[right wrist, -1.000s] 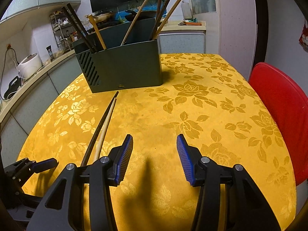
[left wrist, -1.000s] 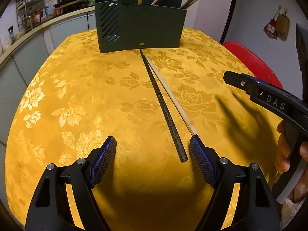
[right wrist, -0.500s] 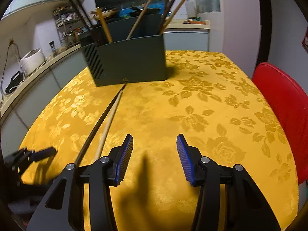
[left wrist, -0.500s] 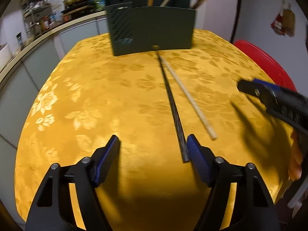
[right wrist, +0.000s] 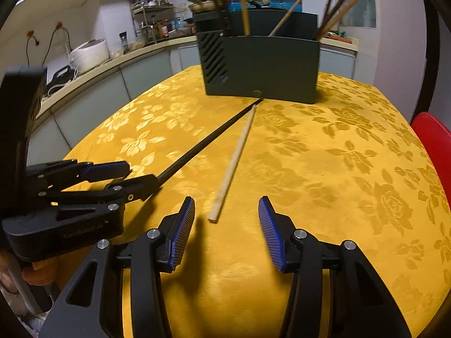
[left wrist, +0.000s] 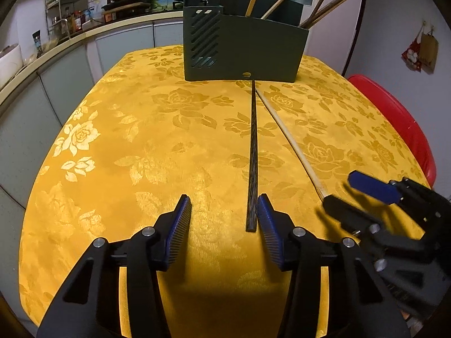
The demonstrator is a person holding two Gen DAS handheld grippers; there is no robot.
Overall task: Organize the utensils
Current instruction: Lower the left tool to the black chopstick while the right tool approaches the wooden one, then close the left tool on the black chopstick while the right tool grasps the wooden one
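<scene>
Two chopsticks lie on the yellow tablecloth, far tips near the dark utensil holder (left wrist: 253,50) (right wrist: 262,67). The near end of the dark chopstick (left wrist: 251,163) (right wrist: 208,138) lies between the jaws of my left gripper (left wrist: 224,219) (right wrist: 141,175), close against the right finger (left wrist: 266,222). These jaws are closing, with a wide gap still on the left side. The near end of the light chopstick (left wrist: 293,146) (right wrist: 234,163) lies just ahead of my right gripper (right wrist: 227,219) (left wrist: 352,197), in line with the gap of its open jaws and nearer the left finger, untouched.
The holder stands at the table's far side with several chopsticks leaning in it. A red chair (left wrist: 400,129) (right wrist: 431,140) sits at the right edge. A kitchen counter (right wrist: 93,64) with appliances runs along the left. The two grippers are close together near the front edge.
My left gripper's jaws have narrowed and shifted right, so the dark chopstick's end now lies between them. The right gripper moved left and rolled, coming up behind the light chopstick's end.
</scene>
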